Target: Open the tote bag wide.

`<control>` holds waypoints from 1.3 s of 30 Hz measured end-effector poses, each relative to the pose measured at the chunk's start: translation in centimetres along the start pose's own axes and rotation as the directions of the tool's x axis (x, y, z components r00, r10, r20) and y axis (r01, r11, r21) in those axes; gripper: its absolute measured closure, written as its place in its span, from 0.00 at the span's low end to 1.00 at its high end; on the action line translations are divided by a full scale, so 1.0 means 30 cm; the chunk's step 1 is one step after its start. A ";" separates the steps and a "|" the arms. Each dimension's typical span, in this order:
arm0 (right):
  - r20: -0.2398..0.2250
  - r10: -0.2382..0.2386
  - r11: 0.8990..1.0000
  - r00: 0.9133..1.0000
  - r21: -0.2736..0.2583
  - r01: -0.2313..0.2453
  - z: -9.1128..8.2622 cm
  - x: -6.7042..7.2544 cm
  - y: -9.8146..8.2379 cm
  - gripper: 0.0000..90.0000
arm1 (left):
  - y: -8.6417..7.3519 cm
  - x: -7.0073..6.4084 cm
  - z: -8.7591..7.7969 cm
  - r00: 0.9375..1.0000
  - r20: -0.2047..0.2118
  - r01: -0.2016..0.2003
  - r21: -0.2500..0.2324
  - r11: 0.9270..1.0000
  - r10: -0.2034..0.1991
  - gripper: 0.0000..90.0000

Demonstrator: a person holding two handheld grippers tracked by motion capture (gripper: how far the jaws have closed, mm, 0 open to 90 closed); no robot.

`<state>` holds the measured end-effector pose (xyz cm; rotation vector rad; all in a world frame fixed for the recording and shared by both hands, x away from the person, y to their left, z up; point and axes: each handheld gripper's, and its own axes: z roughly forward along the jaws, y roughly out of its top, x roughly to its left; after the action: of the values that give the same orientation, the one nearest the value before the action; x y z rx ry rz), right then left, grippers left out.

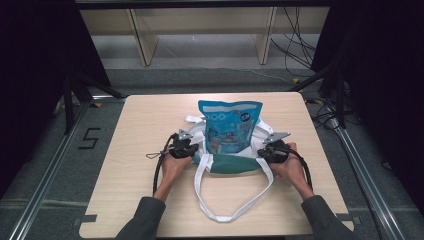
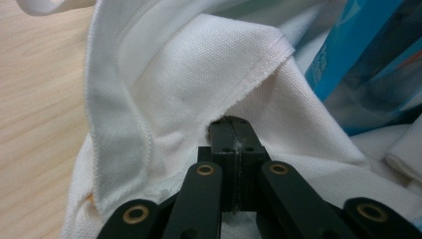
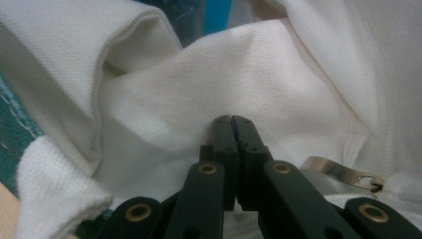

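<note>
Tote bag mid-worktop, blue snack pouch standing upright inside — long axis vertical, printed face toward the person. Left gripper and right gripper at opposite rim sides, jaws pressed together, each seemingly pinching white fabric. Likely risks: thin cloth slipping free under uneven pull, pouch toppling sideways — loose strap snagging too.

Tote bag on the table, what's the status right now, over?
Left gripper and right gripper shut on tote bag cloth, one each side. Blue snack pouch upright inside. Nothing blocking.
</note>
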<state>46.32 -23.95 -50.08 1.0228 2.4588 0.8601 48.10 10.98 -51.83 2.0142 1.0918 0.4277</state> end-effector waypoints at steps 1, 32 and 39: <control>0.010 0.016 0.999 1.000 -0.037 -0.015 0.009 0.005 -0.004 0.99 | 0.000 0.001 -0.001 1.000 0.004 -0.002 0.003 1.000 0.002 0.99; 0.048 0.123 0.965 0.991 -0.240 -0.108 -0.233 -0.016 0.031 0.51 | 0.068 -0.072 -0.283 0.993 0.117 0.047 -0.127 0.991 -0.032 0.46; 0.003 0.129 0.955 0.992 -0.268 -0.124 -0.267 -0.009 0.030 0.48 | 0.030 -0.112 -0.370 0.971 0.226 0.113 -0.151 0.982 -0.077 0.36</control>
<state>42.84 -26.86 -43.40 1.0908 2.2017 1.1794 39.95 13.29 -43.88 1.8083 0.9794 0.2299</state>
